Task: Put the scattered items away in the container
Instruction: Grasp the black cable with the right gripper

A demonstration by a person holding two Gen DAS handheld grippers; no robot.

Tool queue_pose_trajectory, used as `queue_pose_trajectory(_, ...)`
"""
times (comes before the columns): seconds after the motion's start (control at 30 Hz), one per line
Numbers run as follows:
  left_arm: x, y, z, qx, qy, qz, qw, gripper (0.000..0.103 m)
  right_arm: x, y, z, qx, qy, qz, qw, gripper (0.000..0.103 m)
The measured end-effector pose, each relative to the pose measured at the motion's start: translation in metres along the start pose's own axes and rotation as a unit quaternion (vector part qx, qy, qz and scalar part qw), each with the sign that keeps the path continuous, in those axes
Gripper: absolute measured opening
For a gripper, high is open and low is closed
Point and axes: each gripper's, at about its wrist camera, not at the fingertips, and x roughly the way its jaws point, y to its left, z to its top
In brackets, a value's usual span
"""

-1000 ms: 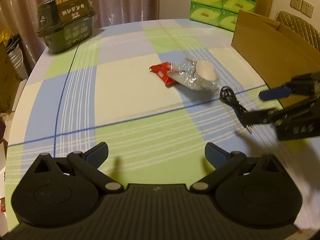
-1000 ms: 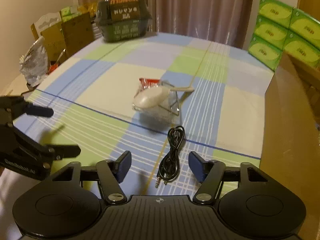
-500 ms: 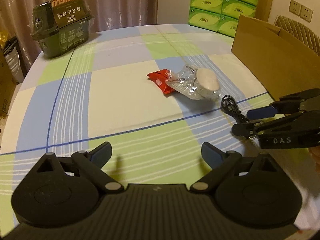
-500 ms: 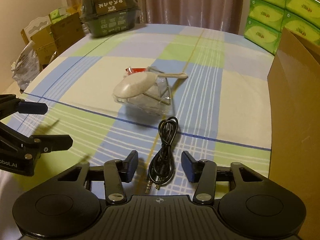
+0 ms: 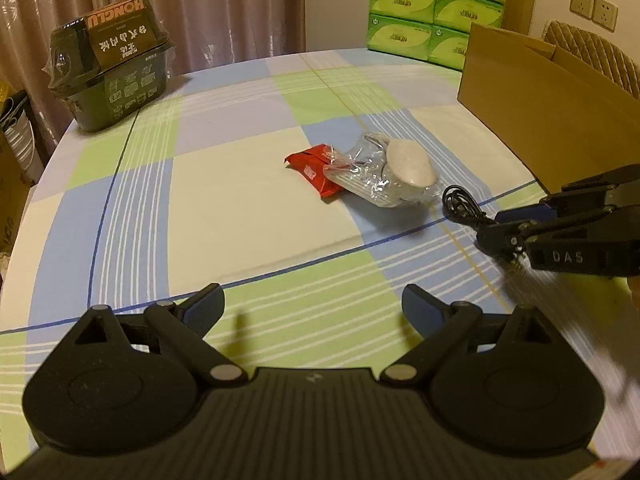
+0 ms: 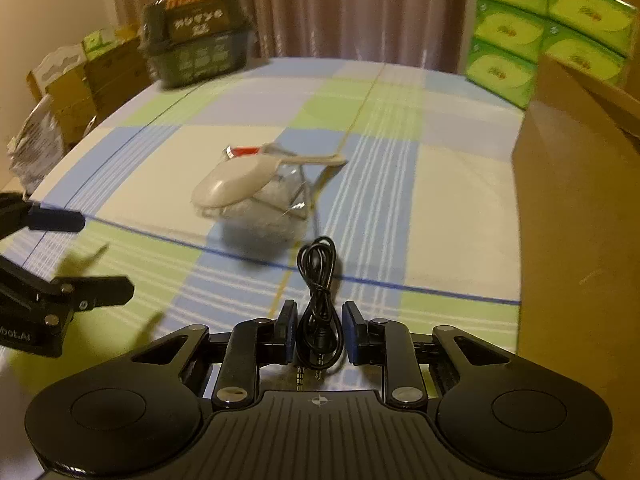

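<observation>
A rounded worktop lies under a smooth cloth checked in pale blue, green and cream with thin white stripes. Near its middle sits a crinkled clear plastic bag holding a pale, oval, matte puff-like piece, and a glossy red snack packet touches the bag's far side. Just beside the bag lies a thin black audio cable, coiled in a long narrow loop with two metal jack plugs at its near end. A plain brown cardboard box with raised flaps stands at the right edge of the worktop. At the far left edge stands a dark green plastic tub wrapped in shiny film. Soft green tissue packs are stacked behind the box.

The right hand-held gripper is low over the cloth, its jaws narrow and closing with the cable's near loop between them; the blue pads stand just beside the strands, and whether they press cannot be told. The left hand-held gripper hovers above a green check with its jaws wide and nothing between them, well apart from the bag.
</observation>
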Motion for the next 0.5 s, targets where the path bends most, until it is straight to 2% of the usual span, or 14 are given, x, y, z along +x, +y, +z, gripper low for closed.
queue_pose_trajectory(0.27,-0.001,-0.003,0.007,0.006,-0.022,-0.005,0.9997,0.093,0.005,-0.006,0.010,-0.003,-0.010,-0.016,1.000,0.021)
queue_pose_trajectory(0.5,-0.005,0.004,0.008,-0.004,-0.033,0.002,0.9994,0.093,0.013,-0.002,0.015,-0.042,-0.014,0.014,0.999,0.020)
